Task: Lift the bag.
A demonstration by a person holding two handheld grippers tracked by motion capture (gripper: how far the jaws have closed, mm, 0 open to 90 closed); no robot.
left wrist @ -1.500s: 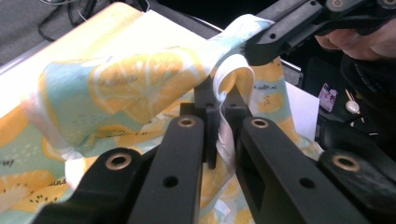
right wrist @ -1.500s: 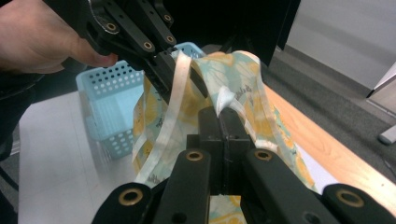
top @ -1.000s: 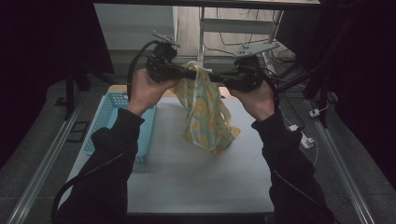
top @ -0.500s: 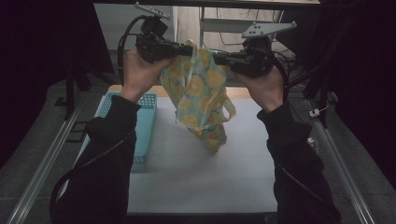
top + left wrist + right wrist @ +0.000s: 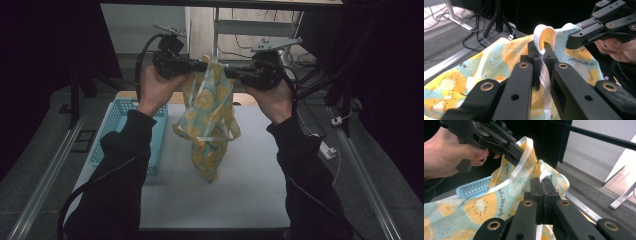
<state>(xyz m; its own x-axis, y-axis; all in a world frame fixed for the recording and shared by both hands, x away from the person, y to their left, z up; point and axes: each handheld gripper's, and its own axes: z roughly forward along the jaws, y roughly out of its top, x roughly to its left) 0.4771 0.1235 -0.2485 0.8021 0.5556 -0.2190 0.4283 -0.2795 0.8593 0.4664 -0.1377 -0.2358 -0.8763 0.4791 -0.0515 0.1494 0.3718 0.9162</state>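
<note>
**Around the work: basket, surface, cables**

A light-blue perforated basket (image 5: 116, 131) sits at the left of the frame on the white surface (image 5: 240, 185) — its near end reaching toward centre-left. Grey floor flanks both sides, with metal rails (image 5: 50, 167); at right, a white power strip (image 5: 326, 149) and tangled cables (image 5: 300, 60) lie upper right.

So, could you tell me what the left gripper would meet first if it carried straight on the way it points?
Probably the right gripper, facing it just beyond the fruit-print cloth bag that the left gripper clamps.

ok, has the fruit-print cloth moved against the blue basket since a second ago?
Yes. The cloth hangs higher: its lower end sat beside the blue basket and now dangles nearer the table's front.
</note>
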